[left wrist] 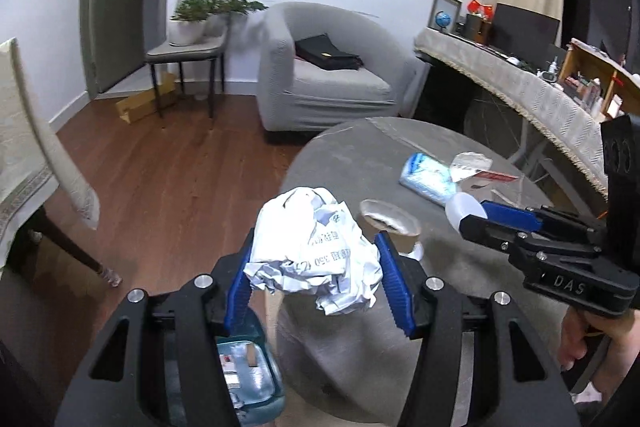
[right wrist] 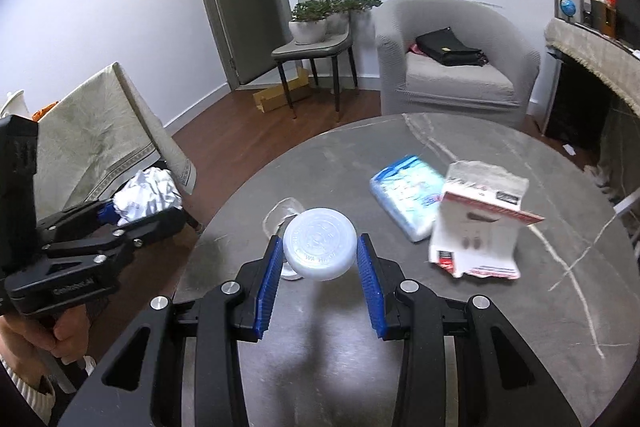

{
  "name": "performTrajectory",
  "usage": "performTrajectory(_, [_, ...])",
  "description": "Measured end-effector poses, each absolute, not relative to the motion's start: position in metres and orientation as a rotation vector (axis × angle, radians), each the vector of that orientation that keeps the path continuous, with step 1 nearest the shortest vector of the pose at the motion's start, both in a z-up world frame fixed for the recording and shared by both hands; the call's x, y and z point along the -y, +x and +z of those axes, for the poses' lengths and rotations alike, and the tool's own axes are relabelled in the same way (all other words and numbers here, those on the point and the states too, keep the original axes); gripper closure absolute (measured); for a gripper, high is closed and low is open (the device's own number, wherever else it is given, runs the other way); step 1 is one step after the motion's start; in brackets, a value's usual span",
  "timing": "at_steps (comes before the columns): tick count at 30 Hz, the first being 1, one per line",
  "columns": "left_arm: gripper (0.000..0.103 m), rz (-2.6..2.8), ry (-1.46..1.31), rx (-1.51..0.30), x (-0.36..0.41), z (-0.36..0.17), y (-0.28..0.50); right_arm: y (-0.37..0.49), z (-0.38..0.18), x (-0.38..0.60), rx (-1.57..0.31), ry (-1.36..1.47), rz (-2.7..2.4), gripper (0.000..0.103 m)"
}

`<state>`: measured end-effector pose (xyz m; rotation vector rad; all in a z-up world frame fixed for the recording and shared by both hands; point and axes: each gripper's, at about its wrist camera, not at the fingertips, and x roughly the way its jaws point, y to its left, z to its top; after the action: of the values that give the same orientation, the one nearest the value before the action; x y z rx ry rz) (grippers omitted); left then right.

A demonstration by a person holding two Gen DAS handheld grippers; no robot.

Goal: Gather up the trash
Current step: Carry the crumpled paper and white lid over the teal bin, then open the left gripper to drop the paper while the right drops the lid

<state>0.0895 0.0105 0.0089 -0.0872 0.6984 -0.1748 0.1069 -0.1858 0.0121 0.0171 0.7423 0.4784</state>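
My left gripper (left wrist: 316, 247) is shut on a crumpled white paper ball (left wrist: 316, 259) and holds it in the air past the left edge of the round grey table (left wrist: 360, 155), above a teal trash bin (left wrist: 248, 375) on the floor. My right gripper (right wrist: 320, 247) is shut on a white plastic bottle (right wrist: 320, 247), seen from its bottom, held above the table. From the left wrist view the right gripper (left wrist: 476, 217) is at the right; from the right wrist view the left gripper (right wrist: 136, 211) with the paper ball (right wrist: 146, 197) is at the left.
On the table lie a roll of brown tape (left wrist: 390, 227), a blue-white tissue pack (right wrist: 408, 201), a torn red-white package (right wrist: 478, 231) and a clear wrapper (right wrist: 282, 213). A cloth-covered chair (right wrist: 104, 143) stands left; a grey armchair (right wrist: 452, 59) behind; a desk (left wrist: 532, 95) right.
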Motion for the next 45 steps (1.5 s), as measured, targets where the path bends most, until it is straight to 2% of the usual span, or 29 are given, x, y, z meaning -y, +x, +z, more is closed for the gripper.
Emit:
performTrajectory(11, [0.042,-0.04,-0.116,-0.734,-0.076,-0.014,0.079,0.117,0.019,0.146,-0.706,0.077,0.541,0.064])
performTrajectory(36, [0.04,0.085,-0.14,-1.05,-0.164,-0.123,0.079,0.118,0.002,0.009,-0.747,-0.021,0.717,0.064])
performTrajectory(45, [0.032,0.044,-0.128,-1.101,-0.174,-0.137,0.074,0.115,-0.01,-0.031,-0.776,-0.065,0.759,0.064])
